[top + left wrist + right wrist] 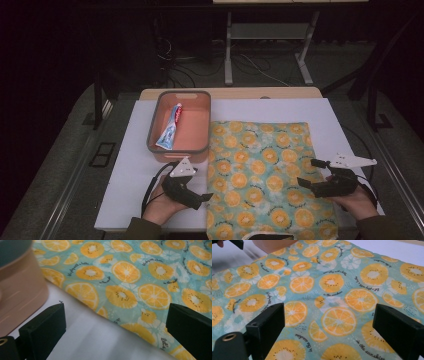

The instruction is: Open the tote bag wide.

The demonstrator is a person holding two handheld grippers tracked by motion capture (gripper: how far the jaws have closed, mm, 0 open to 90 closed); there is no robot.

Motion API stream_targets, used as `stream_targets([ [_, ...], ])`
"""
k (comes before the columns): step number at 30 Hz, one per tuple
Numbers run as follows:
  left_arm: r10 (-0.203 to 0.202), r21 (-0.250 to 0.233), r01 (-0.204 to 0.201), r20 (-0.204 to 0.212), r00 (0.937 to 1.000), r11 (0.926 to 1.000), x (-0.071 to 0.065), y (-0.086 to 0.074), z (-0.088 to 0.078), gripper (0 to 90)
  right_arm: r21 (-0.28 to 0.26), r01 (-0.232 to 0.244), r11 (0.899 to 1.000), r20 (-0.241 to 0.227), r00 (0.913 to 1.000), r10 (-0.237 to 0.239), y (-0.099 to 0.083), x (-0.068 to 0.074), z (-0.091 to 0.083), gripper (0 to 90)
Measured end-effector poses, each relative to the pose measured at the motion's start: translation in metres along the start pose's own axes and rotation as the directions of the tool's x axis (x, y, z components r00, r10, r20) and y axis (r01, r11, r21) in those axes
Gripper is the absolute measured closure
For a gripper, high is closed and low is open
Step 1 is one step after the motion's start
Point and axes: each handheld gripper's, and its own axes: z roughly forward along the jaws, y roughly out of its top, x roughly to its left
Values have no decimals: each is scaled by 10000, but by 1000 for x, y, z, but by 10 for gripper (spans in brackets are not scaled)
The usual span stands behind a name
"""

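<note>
**A:** What lies on the table?

**B:** A flat fabric bag [265, 175], printed with orange slices and pale flowers on a turquoise ground, with small black script between the fruit. It is spread on a white board [125, 170] and takes up the middle and right of it, reaching to the near edge. The weave looks soft and matte, with a few shallow wrinkles.

**A:** And beside it?

**B:** A rectangular tub [180, 127] of smooth salmon-pink plastic with rounded corners and a grey rim. It stands just off the bag's far left corner. A toothpaste tube [170, 127], white, blue and red, lies slantwise inside it.

**A:** Where is the left gripper?

**B:** The left gripper [205, 197] hovers at the bag's left edge, just in front of the tub. In its own view the two blocky black jaws stand wide apart with nothing between them, the white board and the bag's hem below.

**A:** The right gripper?

**B:** The right gripper [307, 172] sits over the bag's right side, pointing left across the cloth. Its jaws are spread wide too and grip nothing; the printed fabric shows between them.

**A:** Do they touch the cloth?

**B:** I cannot tell.
</note>
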Motion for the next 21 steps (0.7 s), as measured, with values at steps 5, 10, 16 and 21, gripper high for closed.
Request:
stream_targets([
  [5,3,247,-3,10,10000,9997,-4,2,14,36,23,20,10000,1,10000,-20,0,0,1,103],
  [10,170,629,-173,61,9998,9979,-8,2,25,57,38,14,10000,11,10000,-14,0,0,1,103],
  [16,165,900,-183,216,9996,9958,-8,0,32,150,61,34,10000,-4,10000,-34,0,1,1,103],
  [21,391,968,-410,208,9990,9945,-10,0,33,283,90,31,10000,-25,10000,-31,0,1,1,104],
])
